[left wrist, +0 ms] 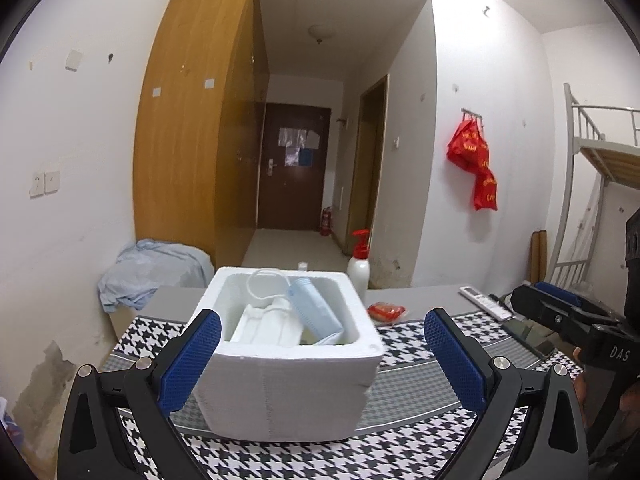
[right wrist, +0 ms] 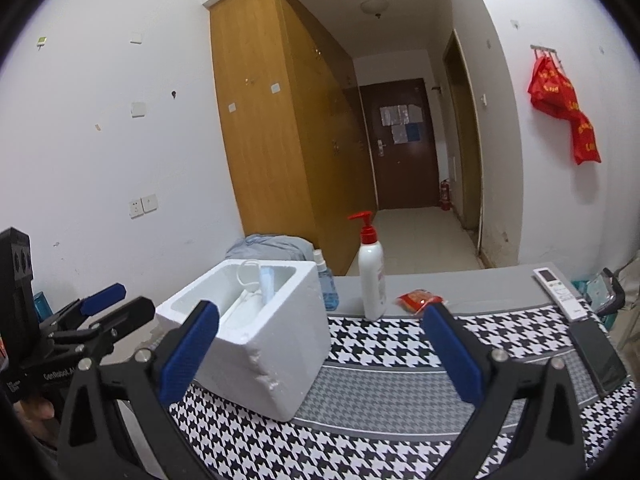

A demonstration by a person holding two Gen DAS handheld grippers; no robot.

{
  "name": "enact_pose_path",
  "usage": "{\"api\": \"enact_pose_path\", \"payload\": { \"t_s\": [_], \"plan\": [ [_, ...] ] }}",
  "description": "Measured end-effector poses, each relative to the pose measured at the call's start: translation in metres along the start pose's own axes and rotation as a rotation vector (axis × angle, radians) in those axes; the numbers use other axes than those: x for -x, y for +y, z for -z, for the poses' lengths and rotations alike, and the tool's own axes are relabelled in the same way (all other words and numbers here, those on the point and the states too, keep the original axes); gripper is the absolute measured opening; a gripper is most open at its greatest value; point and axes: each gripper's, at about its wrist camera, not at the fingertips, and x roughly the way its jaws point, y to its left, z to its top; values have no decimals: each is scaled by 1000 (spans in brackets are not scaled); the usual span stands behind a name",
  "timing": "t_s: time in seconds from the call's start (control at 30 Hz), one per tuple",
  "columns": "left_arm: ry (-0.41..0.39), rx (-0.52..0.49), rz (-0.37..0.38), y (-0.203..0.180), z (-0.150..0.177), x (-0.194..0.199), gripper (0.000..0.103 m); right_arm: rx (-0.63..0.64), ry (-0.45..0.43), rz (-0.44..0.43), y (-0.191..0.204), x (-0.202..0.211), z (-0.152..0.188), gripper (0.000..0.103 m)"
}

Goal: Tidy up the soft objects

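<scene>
Left claw gapes around the foam box, empty.

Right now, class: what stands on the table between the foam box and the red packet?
The white pump bottle stands between the foam box and red packet, in the right wrist view.

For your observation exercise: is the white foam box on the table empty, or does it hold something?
It holds something. The lidless foam box contains a blue face mask and white masks, visible from above.

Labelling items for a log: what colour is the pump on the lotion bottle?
Red, on a white lotion bottle; clearest in the right wrist view.
</scene>
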Motion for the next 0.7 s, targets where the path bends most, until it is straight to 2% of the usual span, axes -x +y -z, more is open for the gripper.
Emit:
{"api": "enact_pose_path", "payload": {
  "t_s": [0.33,0.47,0.7],
  "plan": [
    [-21,-2,-28,-2,16,21,102,28,-46,22,7,25,20,103],
    [-12,-1,-51,-3,26,30,102,75,-63,83,17,32,30,103],
    [-40,-5,-41,-6,35,48,102,51,-69,43,18,41,44,103]
  ]
}}
